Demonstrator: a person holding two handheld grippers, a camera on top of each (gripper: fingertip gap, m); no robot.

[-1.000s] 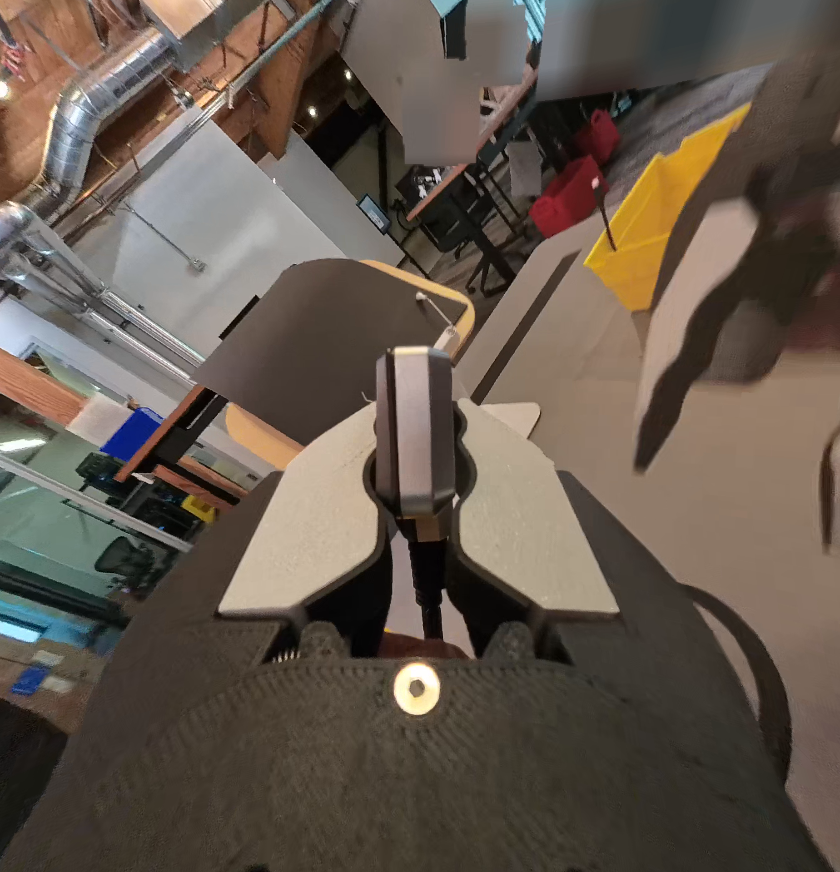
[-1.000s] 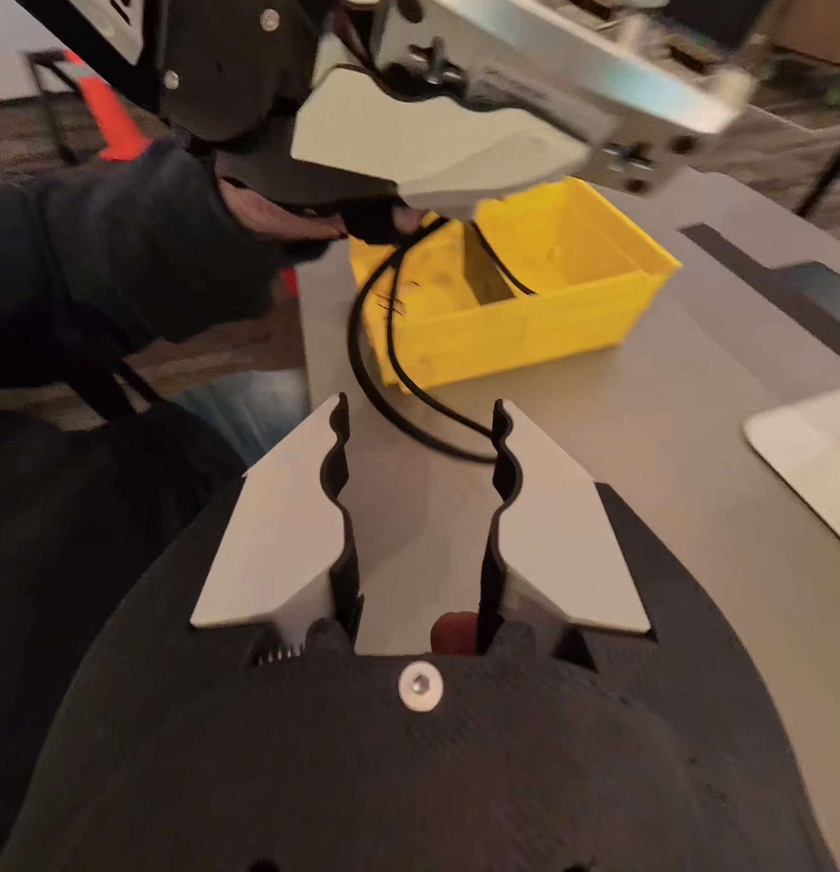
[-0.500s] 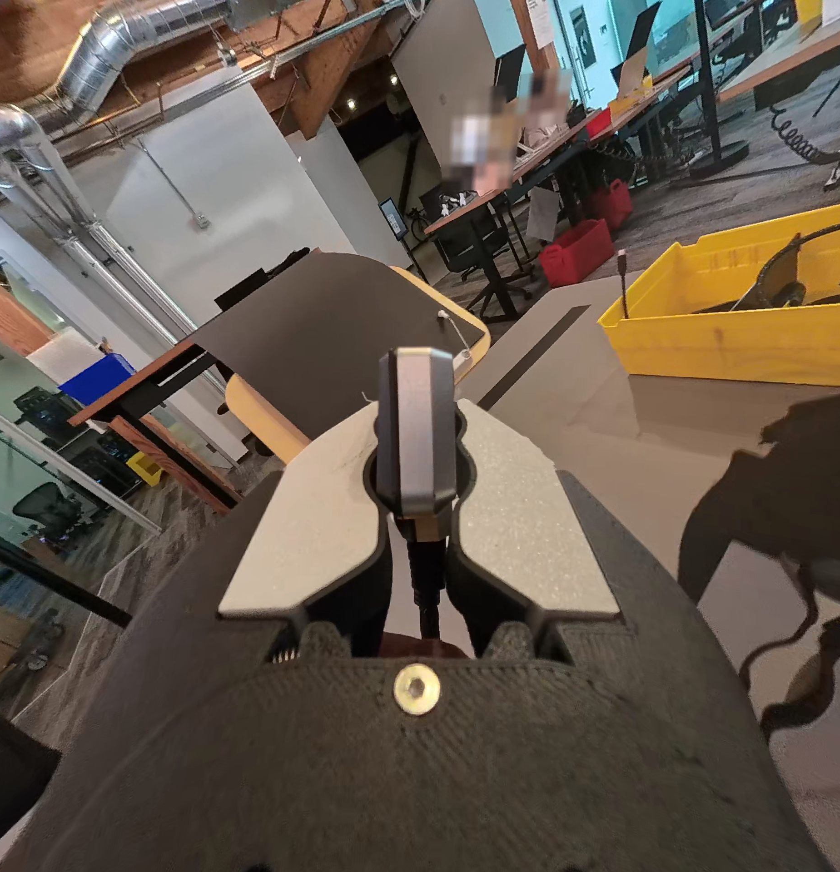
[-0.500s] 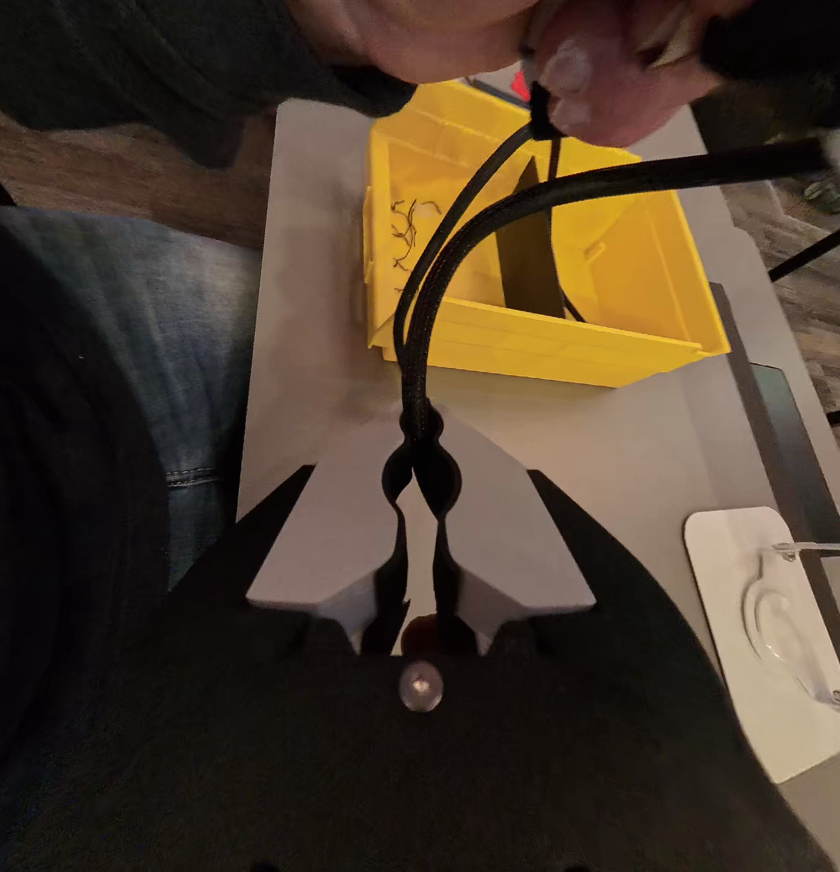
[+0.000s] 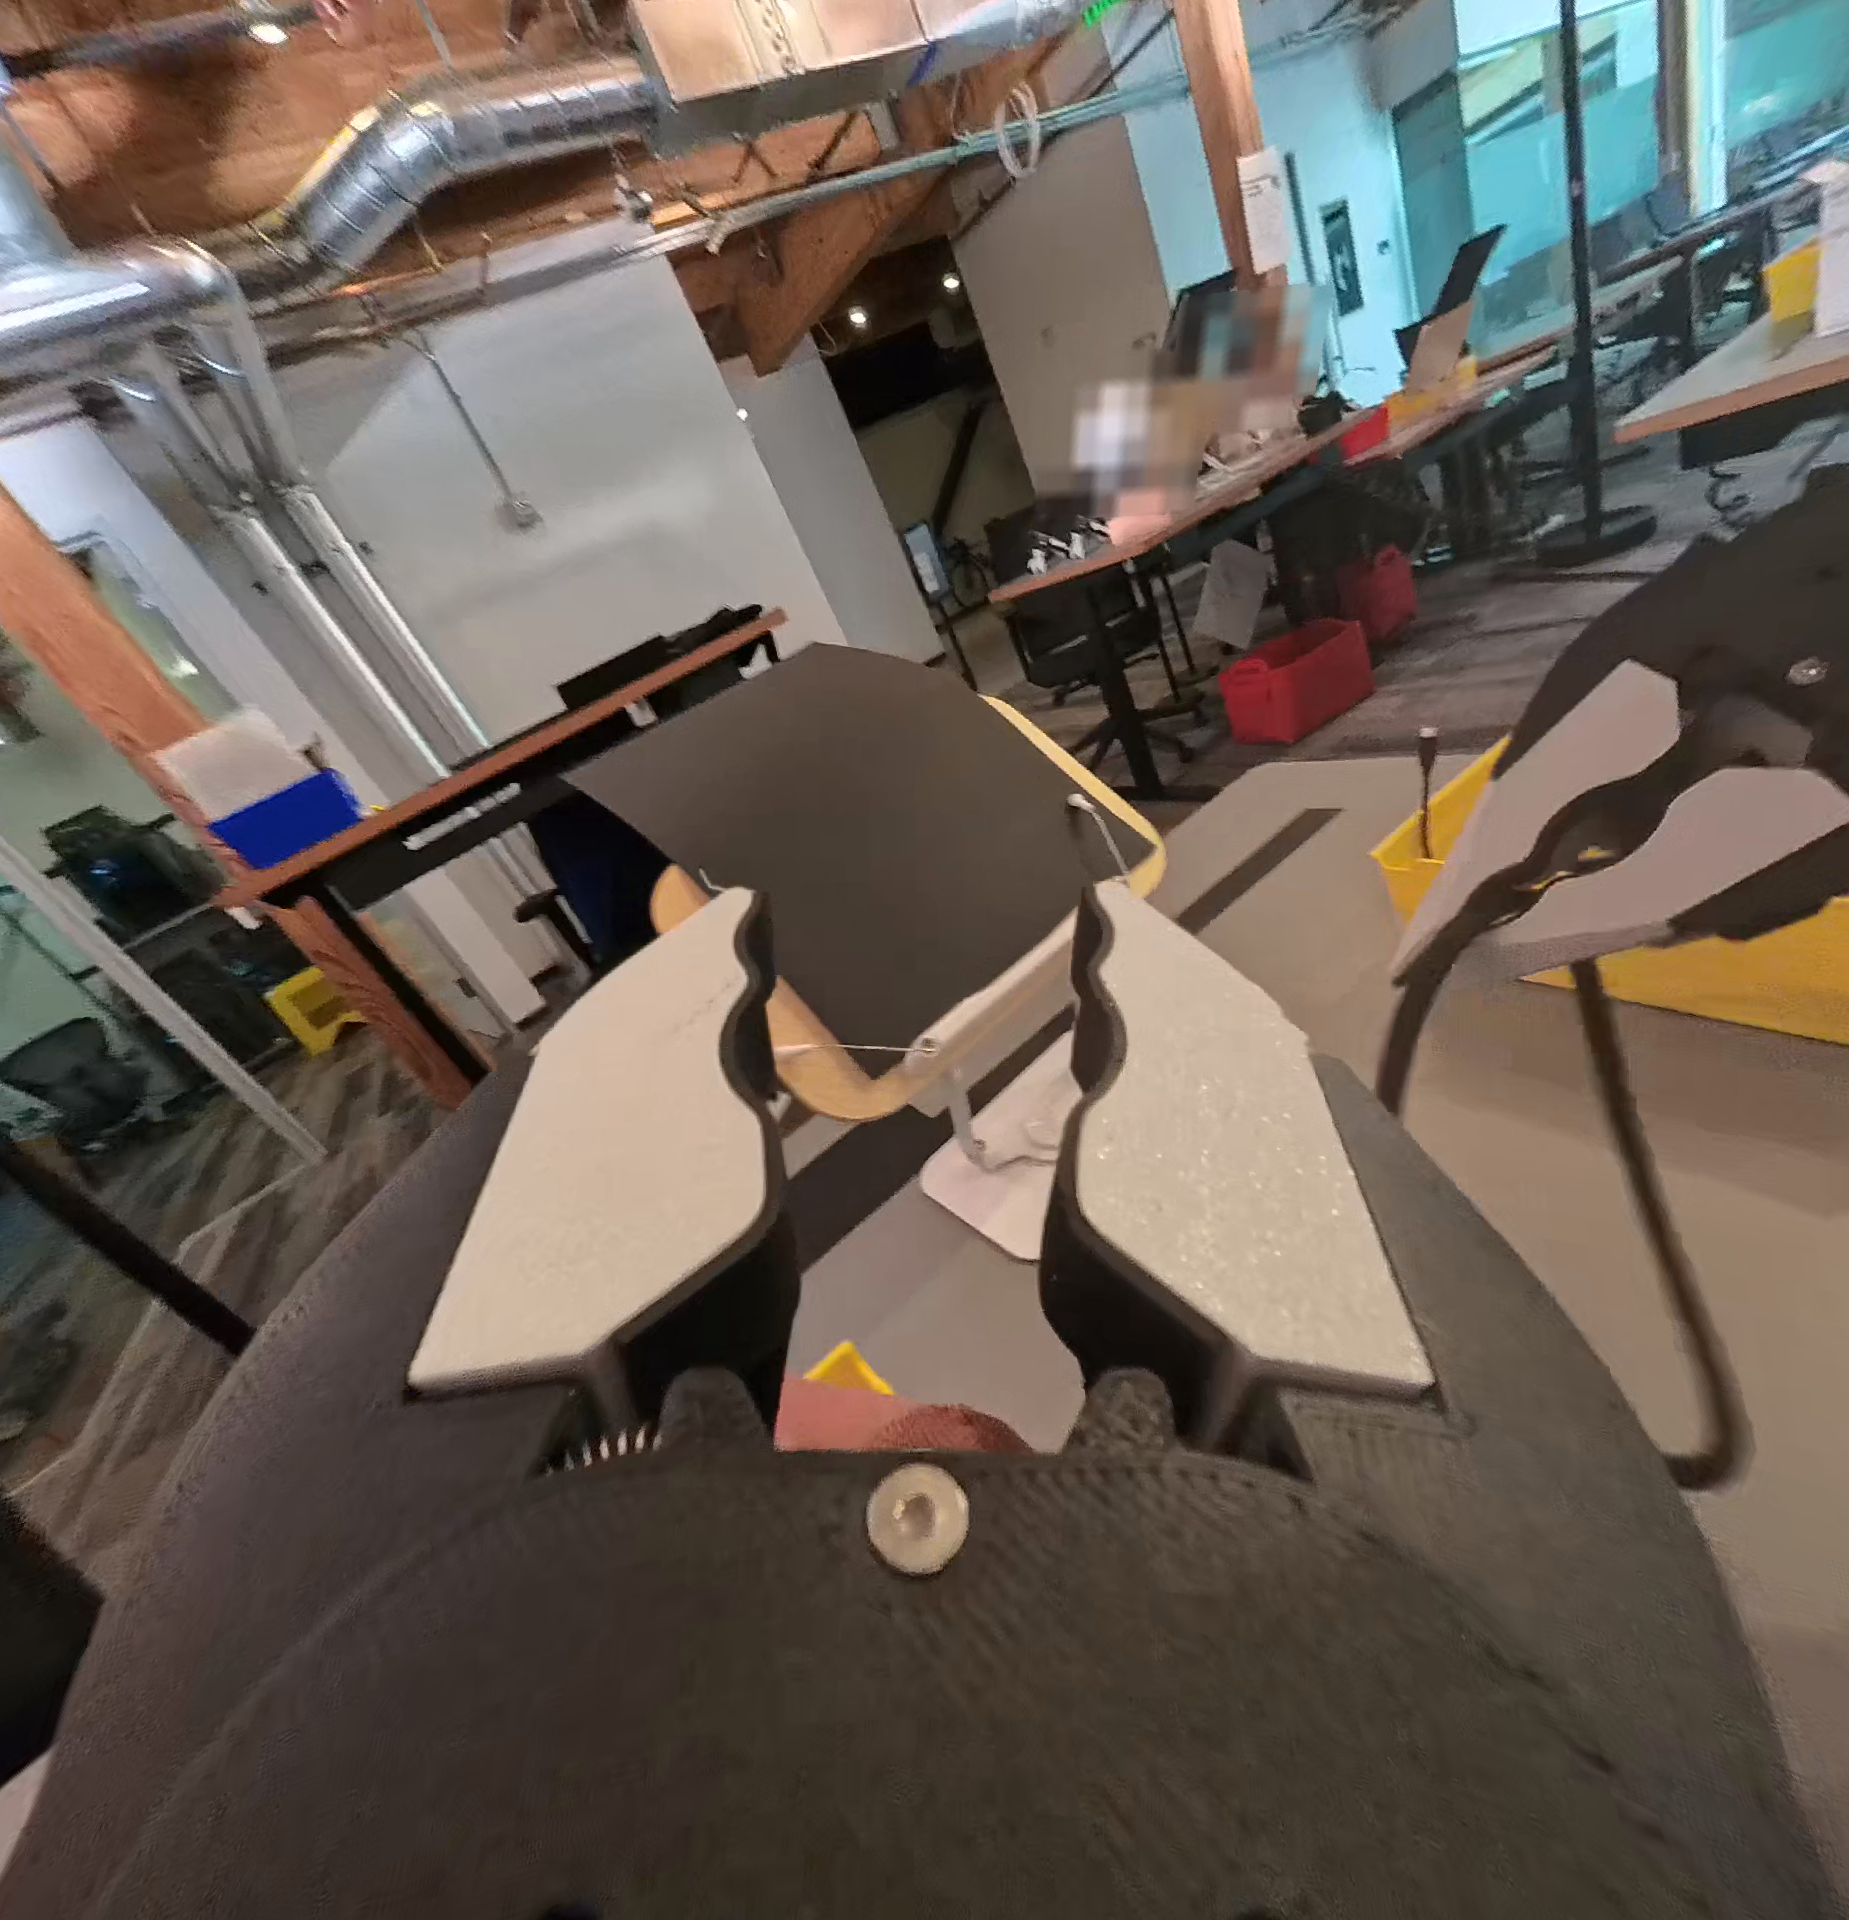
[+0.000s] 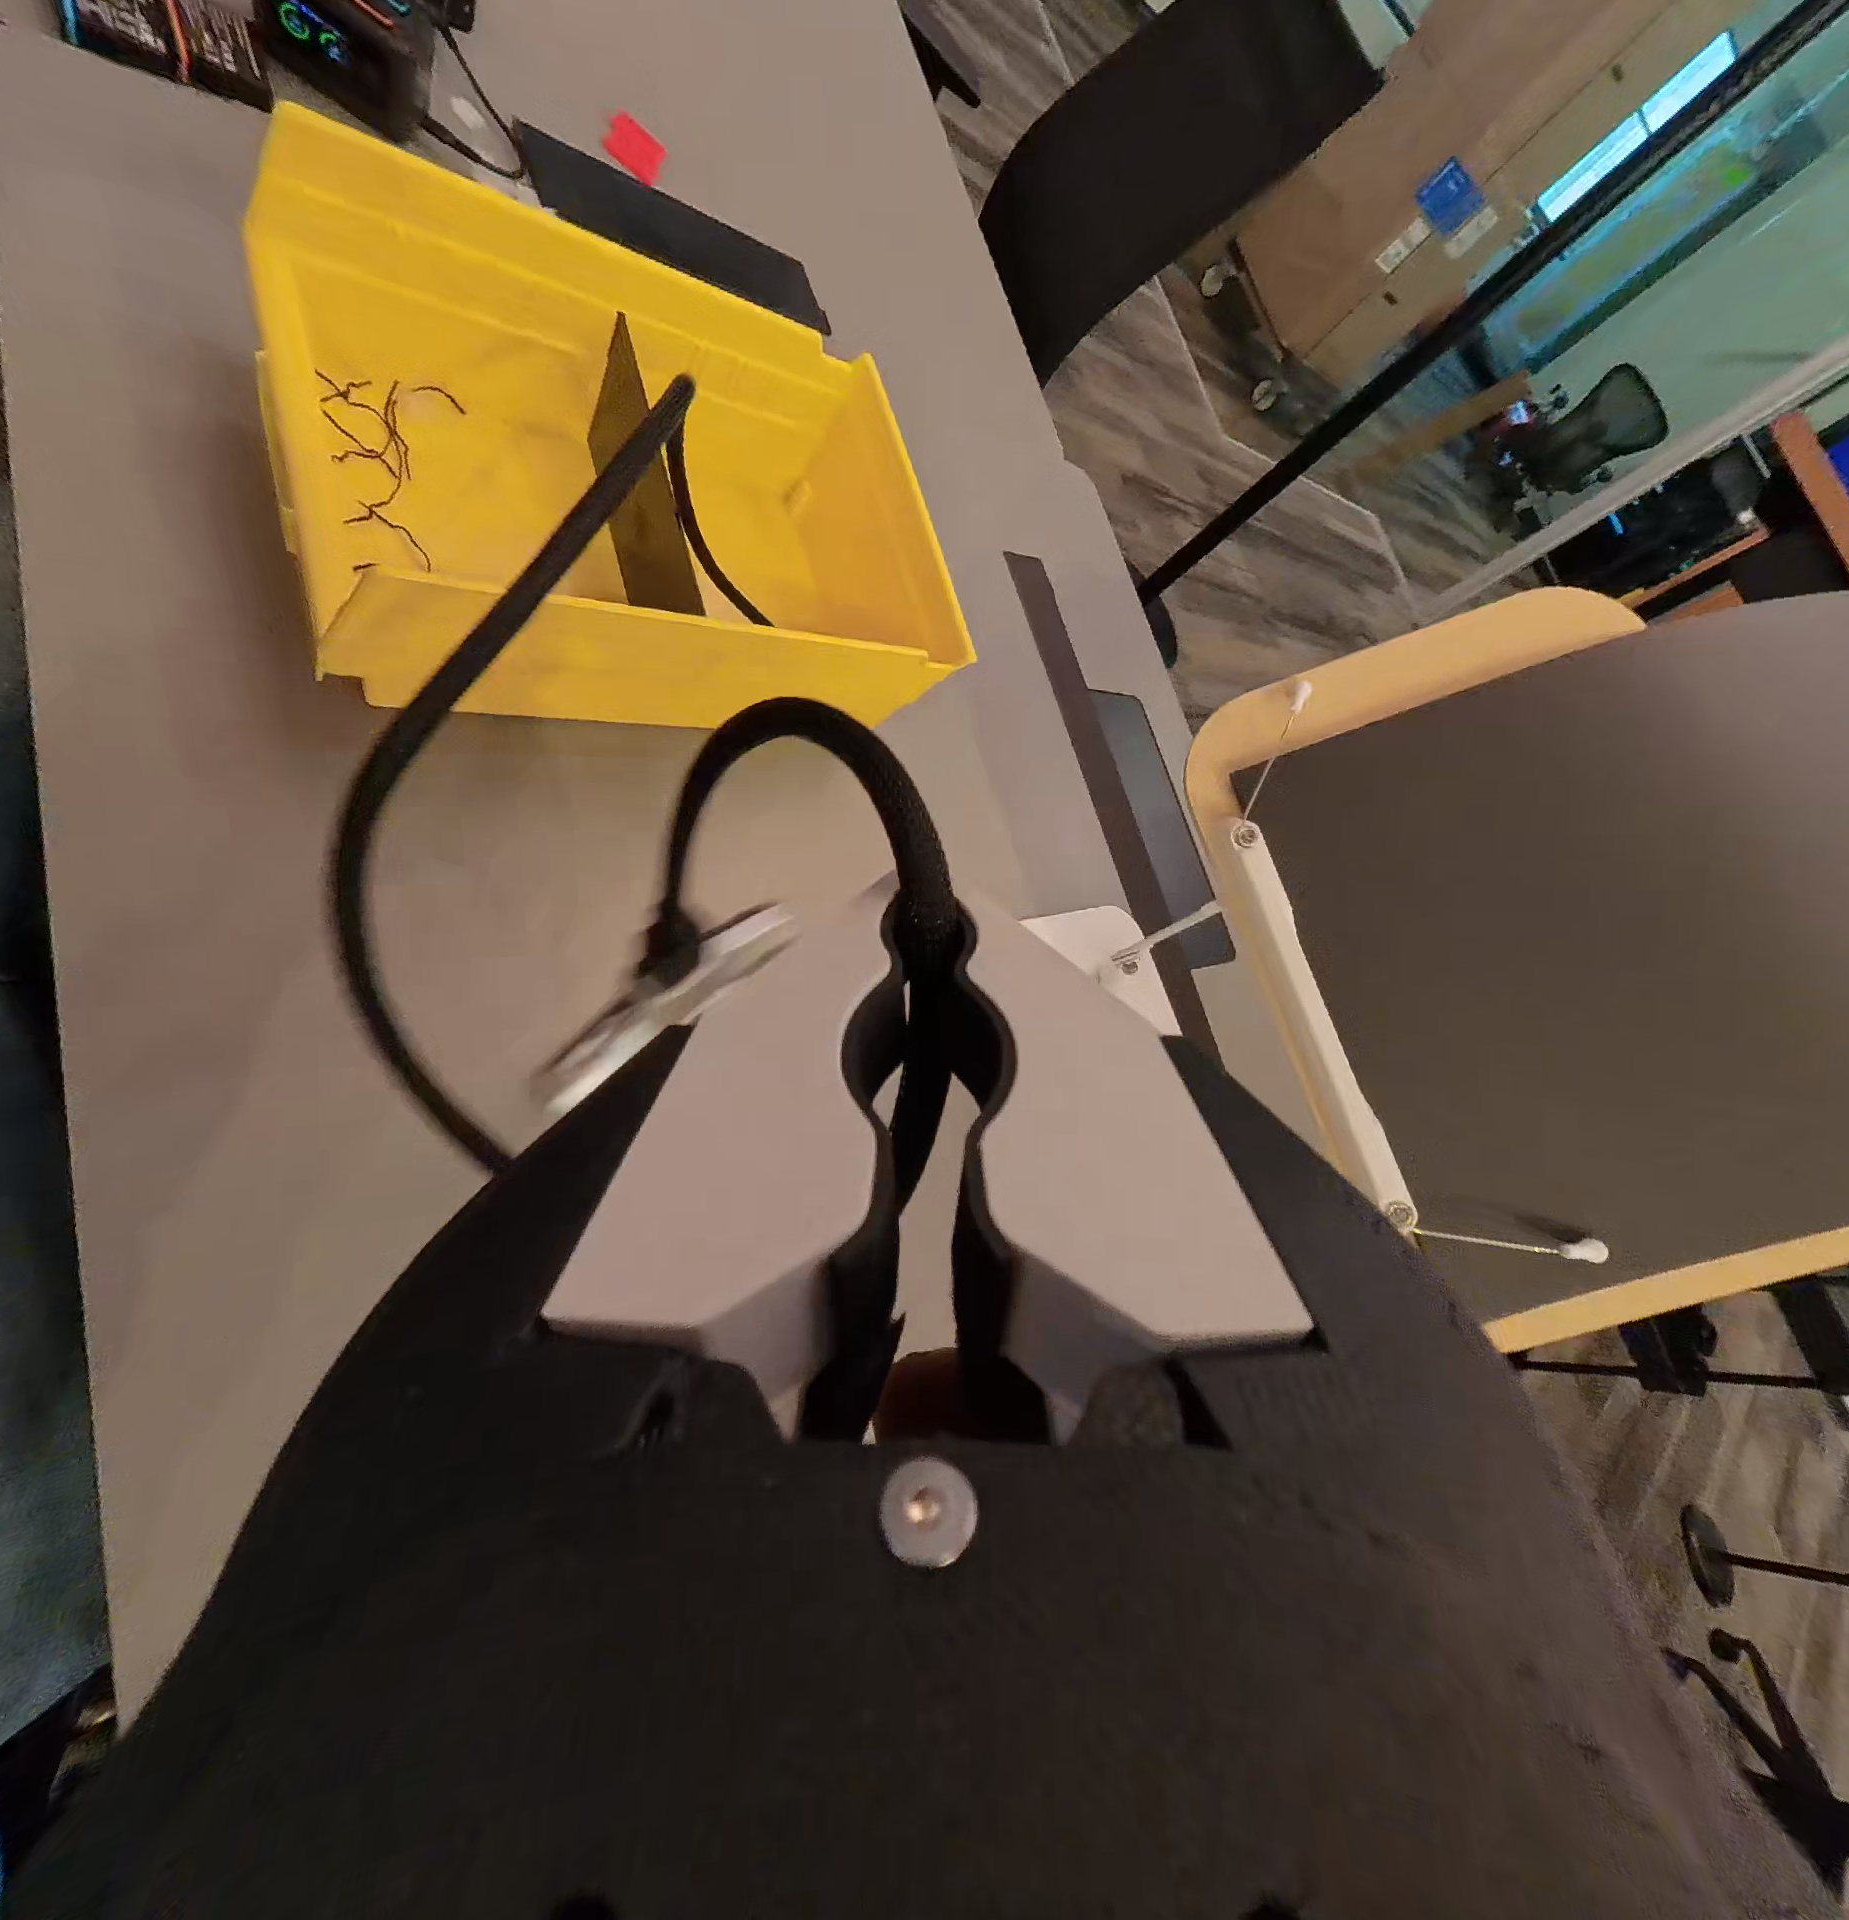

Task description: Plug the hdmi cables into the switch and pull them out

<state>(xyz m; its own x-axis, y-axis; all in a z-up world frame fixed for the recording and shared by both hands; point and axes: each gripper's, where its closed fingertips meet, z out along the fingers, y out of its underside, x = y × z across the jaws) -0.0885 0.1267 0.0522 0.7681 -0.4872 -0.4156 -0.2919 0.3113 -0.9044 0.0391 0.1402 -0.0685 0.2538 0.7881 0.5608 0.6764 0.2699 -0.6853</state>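
1. Left claw (image 5: 920, 997) on my feed gapes wide, holding nothing.
2. Right claw (image 6: 925, 940) is clamped on the black braided HDMI cable (image 6: 826, 743), which arches up and over.
3. That cable's silvery end piece (image 6: 681, 992) (blurred) dangles above the grey surface (image 6: 172, 831).
4. Beyond it sits the yellow plastic bin (image 6: 629, 665), cable trailing inside.

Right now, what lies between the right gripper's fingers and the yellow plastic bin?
In the right wrist view, only the looping black braided cable and bare grey tabletop separate the right gripper from the yellow plastic bin.
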